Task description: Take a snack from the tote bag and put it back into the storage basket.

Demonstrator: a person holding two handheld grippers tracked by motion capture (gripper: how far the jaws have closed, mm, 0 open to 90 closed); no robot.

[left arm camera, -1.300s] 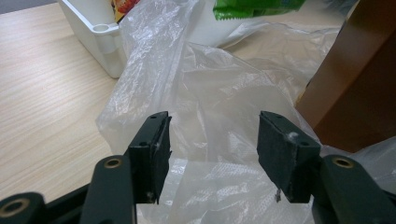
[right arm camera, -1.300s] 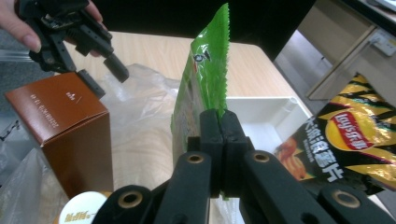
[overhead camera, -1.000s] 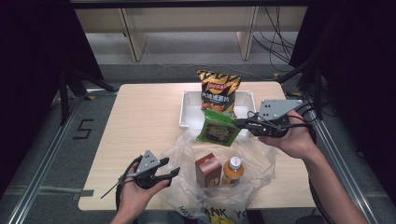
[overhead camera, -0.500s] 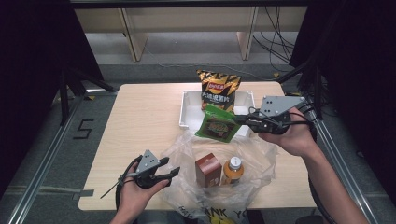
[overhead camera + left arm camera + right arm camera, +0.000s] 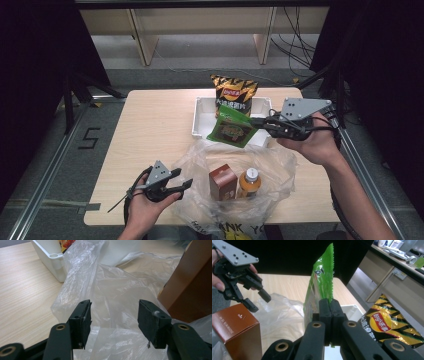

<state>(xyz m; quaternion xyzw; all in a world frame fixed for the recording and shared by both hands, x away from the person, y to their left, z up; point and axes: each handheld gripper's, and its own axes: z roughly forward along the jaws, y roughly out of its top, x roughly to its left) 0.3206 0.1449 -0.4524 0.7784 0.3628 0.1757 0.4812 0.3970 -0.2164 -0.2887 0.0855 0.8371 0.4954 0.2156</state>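
Between the clenched jaws of the right gripper (image 5: 256, 121), above the white tray (image 5: 200, 120), the green snack packet (image 5: 231, 129) hangs pinched by its edge seam, likely light, crinkly, slippery, best gripped there.

Your right claw (image 5: 259, 121) pinches the green packet (image 5: 231, 130) above the white tray (image 5: 200, 120); your left claw (image 5: 182, 187), spread, sits left of the plastic bag (image 5: 272, 162).

Bright table; dark, soft surroundings
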